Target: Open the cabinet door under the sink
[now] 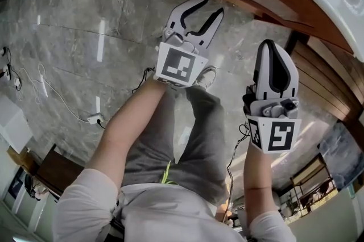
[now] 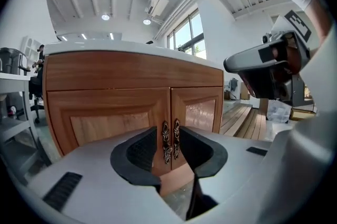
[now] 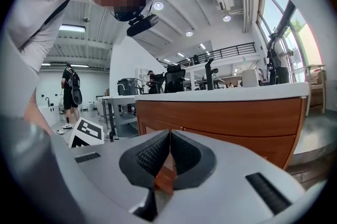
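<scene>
Nothing opened so far. Facing two shut brown wooden cabinet doors (image 2: pixel 105 118) under the white worktop (image 2: pixel 121 48), with paired ornate dark metal handles (image 2: pixel 169 139) at the cabinet's middle seam. Holding the left gripper (image 2: pixel 169 157) released, jaws wide, aimed at that seam, apart from the cabinet. Holding the right gripper (image 3: pixel 169 139) clenched on nothing, also apart from the cabinet. Left to do: reach a handle, grasp, pull.

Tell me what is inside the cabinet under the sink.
The inside does not show. The cabinet's left door and right door are shut, with their two handles side by side at the seam. Only wood fronts are visible; anything behind them is covered.
</scene>
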The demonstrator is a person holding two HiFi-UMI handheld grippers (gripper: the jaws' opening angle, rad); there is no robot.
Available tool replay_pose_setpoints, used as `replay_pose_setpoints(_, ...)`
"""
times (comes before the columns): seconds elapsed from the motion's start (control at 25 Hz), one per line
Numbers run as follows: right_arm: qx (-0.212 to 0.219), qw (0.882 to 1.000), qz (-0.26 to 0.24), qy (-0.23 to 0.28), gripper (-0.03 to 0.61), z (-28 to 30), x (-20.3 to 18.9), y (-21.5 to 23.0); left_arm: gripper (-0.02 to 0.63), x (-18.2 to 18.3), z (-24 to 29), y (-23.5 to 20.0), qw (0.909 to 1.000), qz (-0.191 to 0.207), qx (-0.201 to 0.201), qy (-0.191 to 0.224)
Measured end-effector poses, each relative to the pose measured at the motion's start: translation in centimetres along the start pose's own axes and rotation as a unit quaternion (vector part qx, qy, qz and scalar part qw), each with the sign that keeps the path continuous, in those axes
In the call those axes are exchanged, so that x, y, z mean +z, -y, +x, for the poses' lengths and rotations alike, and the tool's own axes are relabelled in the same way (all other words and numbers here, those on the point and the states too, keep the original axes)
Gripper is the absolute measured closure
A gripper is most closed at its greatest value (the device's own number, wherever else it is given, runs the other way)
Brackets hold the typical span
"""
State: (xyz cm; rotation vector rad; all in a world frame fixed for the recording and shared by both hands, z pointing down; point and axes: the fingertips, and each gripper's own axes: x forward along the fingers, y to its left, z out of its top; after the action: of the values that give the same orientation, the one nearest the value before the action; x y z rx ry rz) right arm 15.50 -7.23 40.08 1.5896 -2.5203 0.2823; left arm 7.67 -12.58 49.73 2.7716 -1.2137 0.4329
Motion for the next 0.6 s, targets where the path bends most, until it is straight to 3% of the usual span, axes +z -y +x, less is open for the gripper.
replay_pose_setpoints(0.6,-0.009,0.999,-0.011,0.033,0.546,2.8,-3.8,1.8,0.474,-4.4,6.2,0.3,0.9997,0.016,-0.009,0.017)
